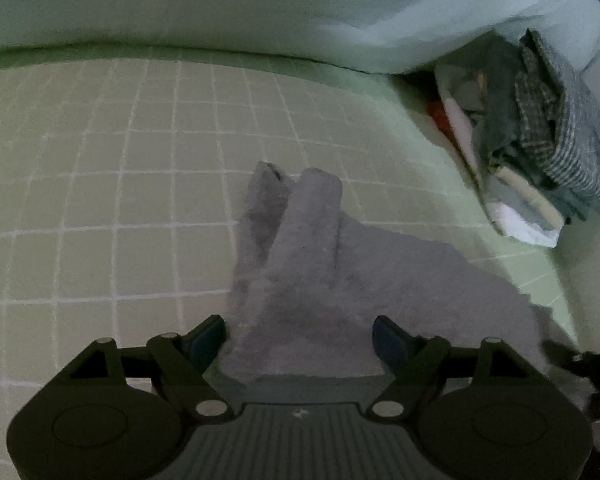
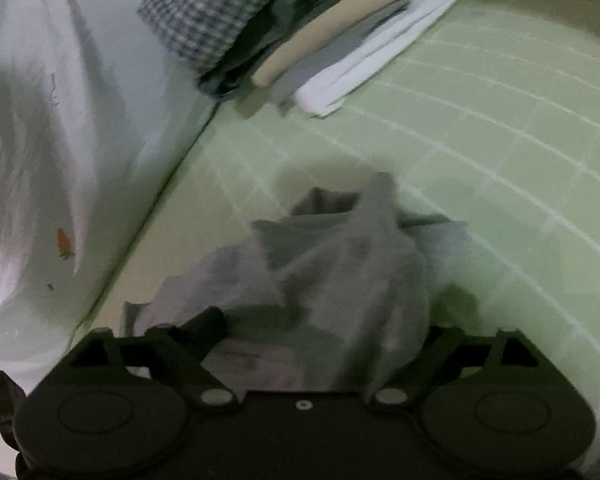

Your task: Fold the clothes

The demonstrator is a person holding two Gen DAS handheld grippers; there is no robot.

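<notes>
A grey garment [image 1: 312,272] lies crumpled on the green checked sheet [image 1: 100,168], with two rolled folds pointing away. In the left wrist view my left gripper [image 1: 300,334] stands open, its blue-padded fingertips [image 1: 210,334] on either side of the garment's near edge, gripping nothing. In the right wrist view the same grey garment [image 2: 340,268] is bunched up in front of my right gripper [image 2: 320,328]. Its jaws stand wide apart. The cloth drapes over the right finger and hides it; the left finger [image 2: 208,322] shows beside the cloth.
A pile of folded clothes [image 1: 540,148], topped by a checked piece, sits at the far right, also seen as the pile [image 2: 300,36]. A pale duvet [image 1: 300,12] with a carrot print [image 2: 64,242] borders the sheet. Dark gripper parts [image 1: 596,372] show at the right edge.
</notes>
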